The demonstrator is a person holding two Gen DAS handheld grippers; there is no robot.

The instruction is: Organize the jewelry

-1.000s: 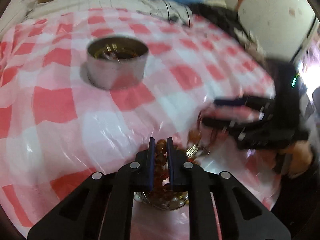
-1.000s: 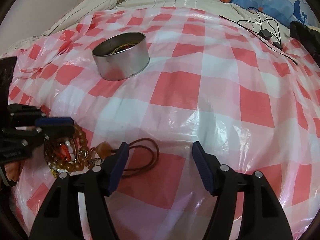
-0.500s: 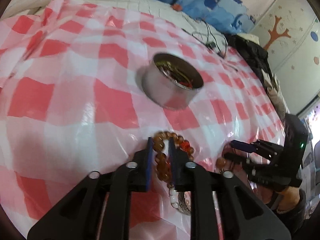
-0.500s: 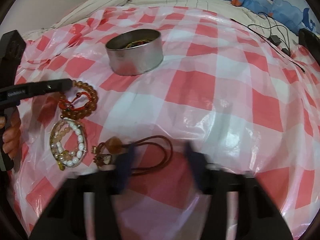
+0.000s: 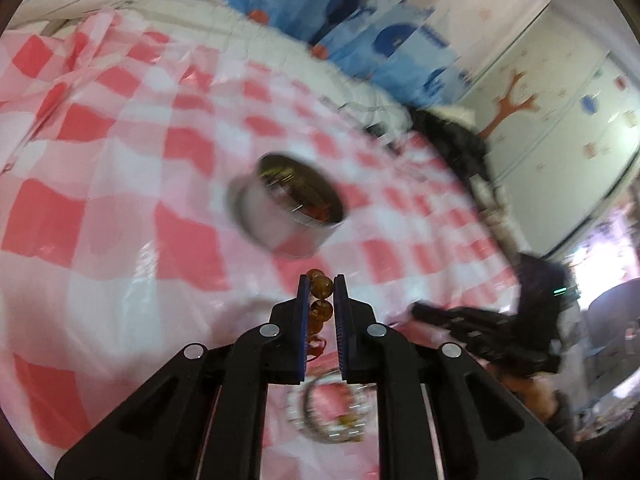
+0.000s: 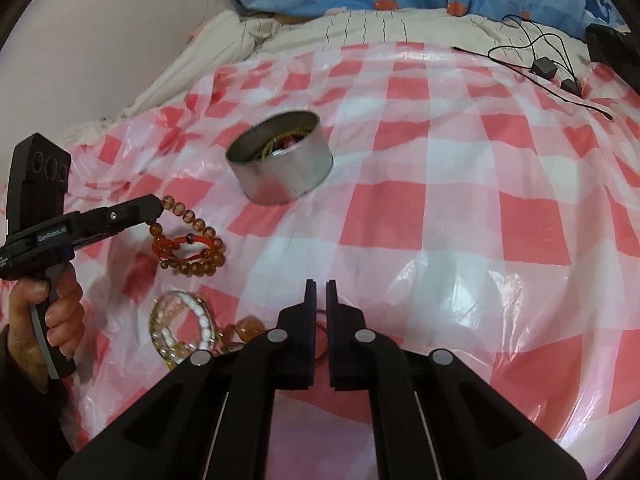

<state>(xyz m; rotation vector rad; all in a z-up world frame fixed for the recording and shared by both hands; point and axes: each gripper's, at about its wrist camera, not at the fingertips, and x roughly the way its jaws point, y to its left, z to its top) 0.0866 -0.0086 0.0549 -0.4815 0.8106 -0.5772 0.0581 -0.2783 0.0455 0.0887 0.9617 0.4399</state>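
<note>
On the bed (image 6: 460,208), the tin (image 6: 280,164) sits far; the bead bracelet (image 6: 196,248) hangs near-left of it, the bangles (image 6: 180,332) nearer.

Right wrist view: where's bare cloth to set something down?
Bare: the checkered cloth right of the tin, up to the cables. Crowded: lower left, where the amber bracelet hangs from the left gripper above the pearl bracelet.

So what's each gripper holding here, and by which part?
The left gripper pinches the amber bead bracelet by a few beads at one end; the rest hangs. The right gripper is nearly shut; whether it holds anything cannot be told.
</note>
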